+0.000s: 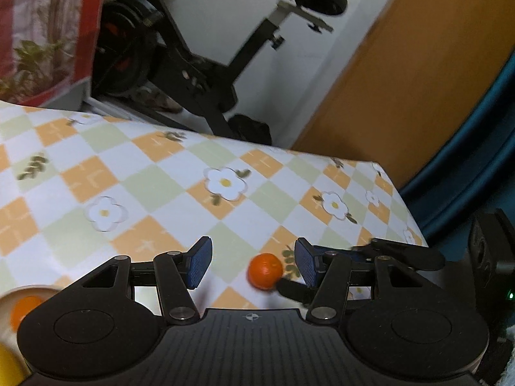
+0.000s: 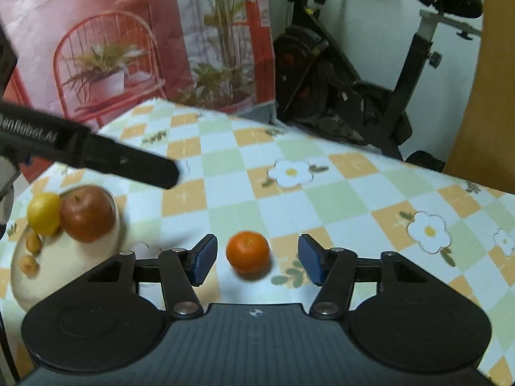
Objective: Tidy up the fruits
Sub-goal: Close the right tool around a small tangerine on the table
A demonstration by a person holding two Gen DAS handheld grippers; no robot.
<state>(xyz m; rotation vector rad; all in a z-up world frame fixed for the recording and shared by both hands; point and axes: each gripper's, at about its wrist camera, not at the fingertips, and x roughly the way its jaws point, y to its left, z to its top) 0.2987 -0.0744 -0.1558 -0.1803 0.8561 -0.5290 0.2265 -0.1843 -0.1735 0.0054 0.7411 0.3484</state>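
At the far left of the right wrist view a cream plate already carries a lemon, a red apple and a couple of small orange fruits (kumquats, perhaps; they are blurred). Moving right, one mandarin lies loose on the checked floral tablecloth, apart from the plate. It sits between the spread, empty fingers of the right gripper, touching neither pad. The left gripper is likewise spread wide and holds nothing. By my reading most of the sorting is done: only this mandarin is left to join the plate.
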